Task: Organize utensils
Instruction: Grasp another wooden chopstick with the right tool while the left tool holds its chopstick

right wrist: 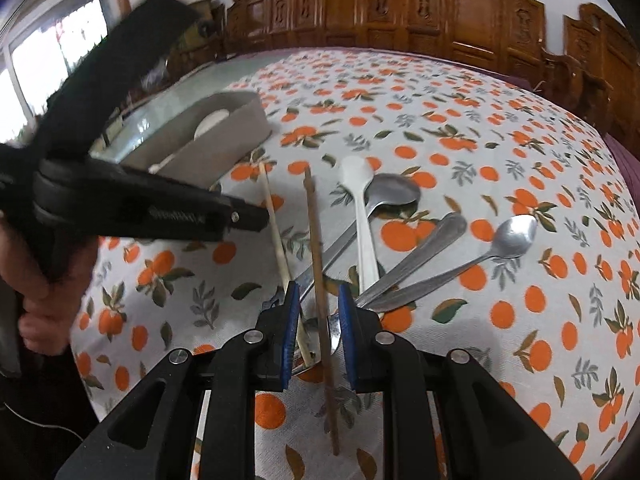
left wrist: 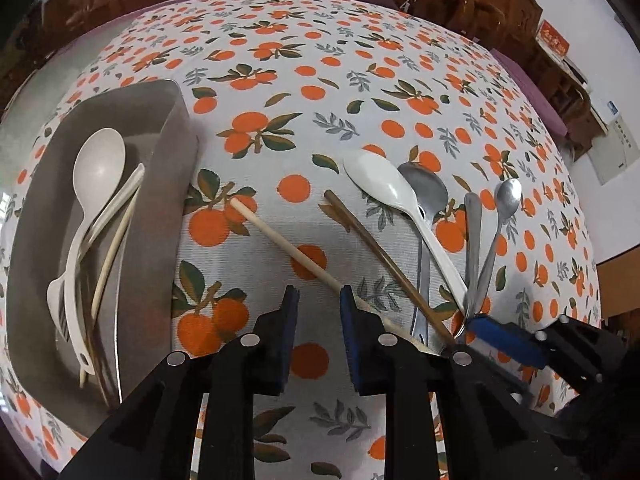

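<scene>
Brown chopstick [right wrist: 318, 264] lies on the worktop [right wrist: 500, 152] between my right gripper [right wrist: 319, 332] fingers, narrowly parted, not yet pinching. Left gripper [left wrist: 319, 334] hangs empty, narrowly parted, near the grey tray [left wrist: 168, 208] holding sorted utensils.

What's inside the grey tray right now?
The grey tray holds a pale ladle, a pale slotted utensil and pale chopsticks. Anything under them is hidden.
</scene>
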Demonstrator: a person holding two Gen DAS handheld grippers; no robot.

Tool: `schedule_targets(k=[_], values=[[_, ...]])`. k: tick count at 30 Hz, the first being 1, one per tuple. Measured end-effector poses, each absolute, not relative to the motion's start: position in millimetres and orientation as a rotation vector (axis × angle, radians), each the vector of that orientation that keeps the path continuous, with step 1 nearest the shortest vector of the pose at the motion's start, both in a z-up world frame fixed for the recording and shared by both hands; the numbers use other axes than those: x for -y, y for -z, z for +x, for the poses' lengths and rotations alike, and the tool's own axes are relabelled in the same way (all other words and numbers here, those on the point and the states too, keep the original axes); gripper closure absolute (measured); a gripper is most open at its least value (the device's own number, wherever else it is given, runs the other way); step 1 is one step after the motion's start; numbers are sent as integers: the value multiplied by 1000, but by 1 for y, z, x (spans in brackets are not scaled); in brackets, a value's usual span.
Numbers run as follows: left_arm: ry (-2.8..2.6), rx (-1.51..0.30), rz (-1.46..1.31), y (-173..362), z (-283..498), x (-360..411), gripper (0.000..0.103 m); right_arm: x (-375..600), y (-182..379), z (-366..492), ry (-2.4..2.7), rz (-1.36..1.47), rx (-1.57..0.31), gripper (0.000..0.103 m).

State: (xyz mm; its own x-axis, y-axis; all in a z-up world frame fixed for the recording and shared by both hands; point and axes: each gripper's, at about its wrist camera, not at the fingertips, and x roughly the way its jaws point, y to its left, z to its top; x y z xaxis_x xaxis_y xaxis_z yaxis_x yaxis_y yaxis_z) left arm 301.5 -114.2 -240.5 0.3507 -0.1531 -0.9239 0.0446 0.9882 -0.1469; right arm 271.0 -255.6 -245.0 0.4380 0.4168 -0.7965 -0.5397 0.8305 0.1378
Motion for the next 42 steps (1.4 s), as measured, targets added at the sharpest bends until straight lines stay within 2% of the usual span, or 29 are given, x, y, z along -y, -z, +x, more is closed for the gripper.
schedule_targets(k=[1,4,10,15,21,29,31,36,39,42], values=[[129,-1204,-102,239,300,113,83,253,248,272,-592,-160,-954,87],[134,-1197,-99,236,298,113,83,253,250,277,-593,-153,-963,93],[128,-1195,-99,233,298,112,83,242,255,278,-589,-226,-971,97],[133,-1191,-104,233,299,117,75,261,243,280,-590,-134,-939,97],[139,-1198,-97,239,303,133,74,297,220,286,-531,-9,-868,97],[75,-1198,32,247,303,154,74,304,217,287,-503,-11,-857,97],[65,-1199,41,247,307,154,79,304,216,286,-505,-11,-849,97],[82,-1204,39,245,310,149,83,311,213,285,-489,8,-838,97],[92,-1193,49,243,303,147,90,311,212,285,-489,9,-837,97],[100,-1187,57,242,297,145,92,305,213,284,-498,-10,-838,97]])
